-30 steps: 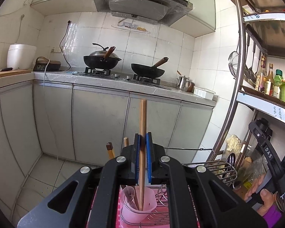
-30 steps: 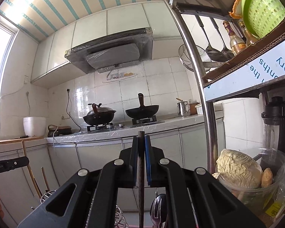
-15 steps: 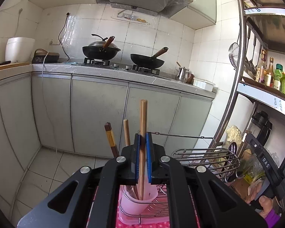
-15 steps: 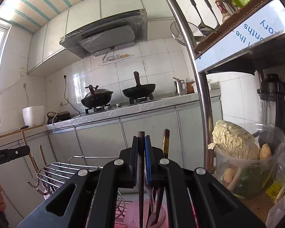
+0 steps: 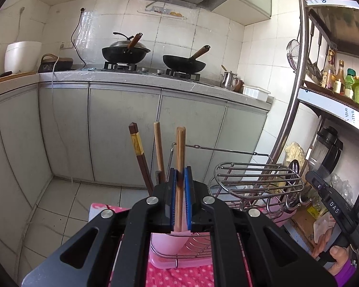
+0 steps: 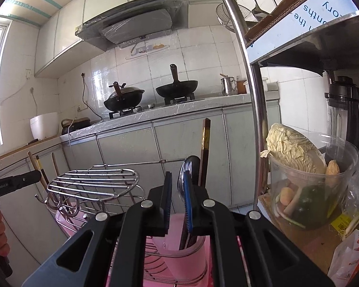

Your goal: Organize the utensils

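Steel wire rack (image 5: pixel 256 179) sits on the pink-clothed worktop, and everything else is placed off it. A pink cup stands at each end of the rack: the left-end cup (image 5: pixel 167 241) under the left tongs (image 5: pixel 180 174), the right-end cup (image 6: pixel 179 251) under the right tongs (image 6: pixel 177 184).

The right tongs are where the change is. Half a second ago their blue pads were pinched on a dark stick; now they stand apart with a clear gap and nothing between them. I'd say that stick has been dropped into the right-end cup and this piece is done. Dark shafts rise from the cup just behind the right pad. I cannot tell for sure which of them is the one let go.

The left tongs keep their narrow clamp on a pale wooden chopstick (image 5: pixel 180 148), so that one is not yet delivered.

That chopstick's long axis runs nearly straight up and down. Its blunt end points at the ceiling and its lower end goes down into the left-end cup, though the tip is hidden by the tongs. Beside it, further from the rack, a second pale chopstick (image 5: pixel 159 148) and a gold-banded dark chopstick (image 5: pixel 136 148) lean slightly away.

In the right-end cup another gold-banded stick (image 6: pixel 205 148) stands upright beside a black spoon (image 6: pixel 190 165).
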Motion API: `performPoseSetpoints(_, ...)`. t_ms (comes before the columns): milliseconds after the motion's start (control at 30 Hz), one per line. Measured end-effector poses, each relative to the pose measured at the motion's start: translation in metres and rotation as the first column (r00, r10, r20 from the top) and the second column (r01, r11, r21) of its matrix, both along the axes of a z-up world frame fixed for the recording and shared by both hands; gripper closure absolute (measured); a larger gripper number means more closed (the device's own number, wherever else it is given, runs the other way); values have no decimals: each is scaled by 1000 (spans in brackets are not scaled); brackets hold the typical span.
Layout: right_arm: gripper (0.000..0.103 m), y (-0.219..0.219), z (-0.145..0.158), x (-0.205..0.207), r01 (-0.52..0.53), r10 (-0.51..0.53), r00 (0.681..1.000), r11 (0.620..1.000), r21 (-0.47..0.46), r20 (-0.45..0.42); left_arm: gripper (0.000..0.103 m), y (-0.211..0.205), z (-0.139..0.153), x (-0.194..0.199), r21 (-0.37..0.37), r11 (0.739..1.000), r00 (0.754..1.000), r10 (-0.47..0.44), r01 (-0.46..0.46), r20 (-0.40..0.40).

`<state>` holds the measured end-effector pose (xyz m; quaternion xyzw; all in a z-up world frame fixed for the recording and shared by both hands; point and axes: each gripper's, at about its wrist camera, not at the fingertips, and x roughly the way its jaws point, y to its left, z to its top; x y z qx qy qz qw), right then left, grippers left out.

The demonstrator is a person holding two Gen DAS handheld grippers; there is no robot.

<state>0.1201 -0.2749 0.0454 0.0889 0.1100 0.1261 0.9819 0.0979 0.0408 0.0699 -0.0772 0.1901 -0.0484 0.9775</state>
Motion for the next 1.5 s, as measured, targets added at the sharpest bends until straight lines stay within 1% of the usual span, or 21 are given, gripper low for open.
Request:
performPoseSetpoints(33, 82, 0, 0, 0, -4, 4, 1000, 1000, 0, -9, 94, -1, 0, -1, 5, 1000, 1000, 1, -1, -2)
performPoseSetpoints(67, 75, -1, 0, -1, -7, 8, 1000, 1000, 3, -15, 87, -1, 0, -3, 7, 1000, 1000, -1, 1, -3)
performPoseSetpoints(100, 68, -1, 0, -2, -10, 10, 1000, 1000, 6, -17, 78, -2, 1, -5, 9, 1000, 1000, -1, 1, -3)
performPoseSetpoints(167, 66, -2, 3, -7, -14, 14, 1000, 1000, 8, -14, 68, -3, 2, -10, 14, 1000, 1000, 6, -6, 3)
performPoseSetpoints(367, 66, -2, 8, -21, -31, 32, 999, 999, 14, -38, 57, -7, 6, -28, 22, 1000, 999, 4, -4, 32)
performPoseSetpoints(533, 66, 3, 8, -35, -59, 61, 995, 998, 31, -85, 53, -13, 6, -41, 4, 1000, 999, 0, 0, 37)
performPoseSetpoints(600, 66, 7, 6, -42, -71, 74, 992, 997, 30, -106, 49, -16, 4, -46, 7, 1000, 999, -6, 6, 34)
performPoseSetpoints(667, 66, 11, 4, -48, -77, 80, 989, 997, 33, -126, 47, -21, -1, -52, 19, 1000, 999, -15, 14, 28)
performPoseSetpoints(767, 66, 17, -1, -56, -89, 94, 982, 995, 36, -162, 46, -25, -9, -59, 25, 999, 1000, -20, 20, 6)
performPoseSetpoints(867, 65, 25, -8, -64, -103, 107, 974, 994, 31, -198, 46, -26, -18, -64, 8, 1000, 1000, -21, 21, -22)
performPoseSetpoints(900, 61, 26, -10, -65, -112, 117, 971, 993, 39, -208, 46, -27, -22, -66, 3, 1000, 999, -22, 22, -31)
performPoseSetpoints(933, 55, 27, -13, -67, -122, 130, 966, 991, 51, -223, 46, -28, -25, -67, 0, 1000, 999, -22, 22, -40)
performPoseSetpoints(967, 40, 28, -16, -69, -131, 142, 962, 989, 64, -232, 46, -28, -27, -69, -2, 1000, 999, -21, 20, -47)
performPoseSetpoints(1000, 33, 28, -19, -72, -138, 153, 959, 987, 79, -237, 46, -28, -31, -71, -4, 1000, 998, -19, 19, -56)
performPoseSetpoints(1067, 32, 29, -23, -76, -139, 156, 955, 987, 85, -253, 46, -29, -36, -74, -8, 1000, 997, -17, 16, -76)
performPoseSetpoints(1167, 26, 31, -29, -82, -130, 142, 951, 990, 62, -274, 46, -31, -44, -77, -13, 1000, 994, -14, 12, -104)
performPoseSetpoints(1233, 24, 32, -31, -86, -117, 121, 954, 993, 31, -274, 45, -33, -49, -79, -18, 1000, 993, -13, 11, -118)
performPoseSetpoints(1367, 24, 39, -34, -98, -90, 75, 962, 995, -46, -263, 45, -41, -52, -84, -14, 1000, 991, -20, 18, -130)
performPoseSetpoints(1433, 24, 43, -35, -102, -88, 67, 963, 994, -69, -262, 45, -44, -54, -87, -13, 1000, 991, -19, 18, -132)
performPoseSetpoints(1500, 24, 45, -37, -105, -83, 57, 963, 993, -85, -264, 38, -47, -57, -89, -15, 1000, 990, -15, 13, -138)
